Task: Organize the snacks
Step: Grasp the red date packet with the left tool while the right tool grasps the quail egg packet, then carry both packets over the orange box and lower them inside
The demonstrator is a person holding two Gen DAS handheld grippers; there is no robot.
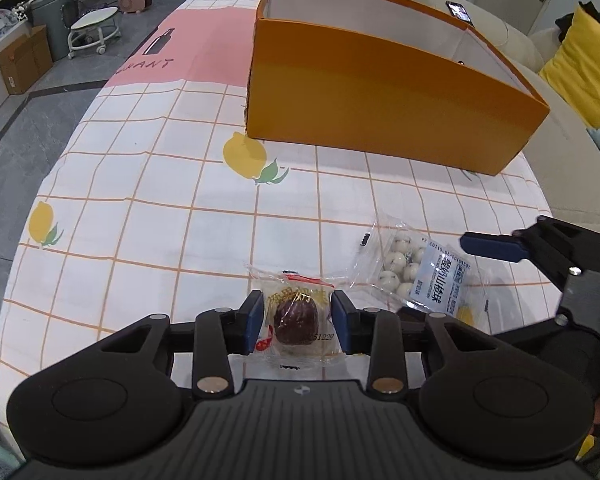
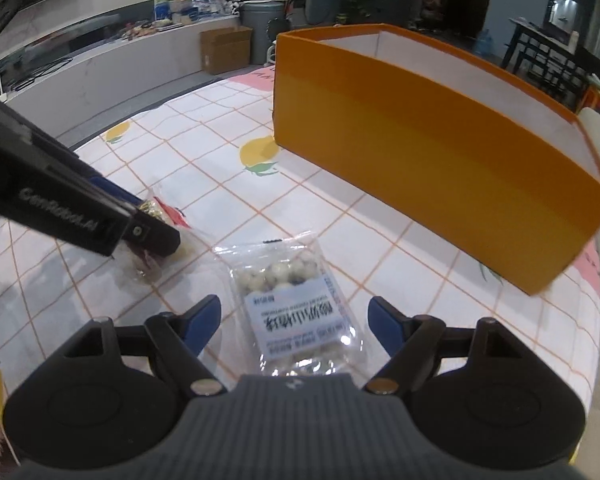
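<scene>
A clear packet with a dark date [image 1: 296, 312] lies on the checked tablecloth, and my left gripper [image 1: 298, 326] is shut on it, with a blue pad pressed to each side. To its right lies a clear bag of white balls with a pale blue label [image 1: 412, 268]. In the right wrist view this bag [image 2: 296, 304] sits between the wide-apart fingers of my right gripper [image 2: 296, 312], which is open and touches nothing. One blue finger [image 1: 492, 246] of it shows beside the bag. The open orange box [image 1: 380, 100] stands beyond both snacks; its white inside shows nothing.
The tablecloth [image 1: 160, 200] with lemon prints runs left to the rounded table edge. A beige sofa with a yellow cushion [image 1: 580, 68] and a phone [image 1: 458, 12] lies right of the box. On the floor at far left stand a cardboard carton [image 1: 20, 60] and a stool.
</scene>
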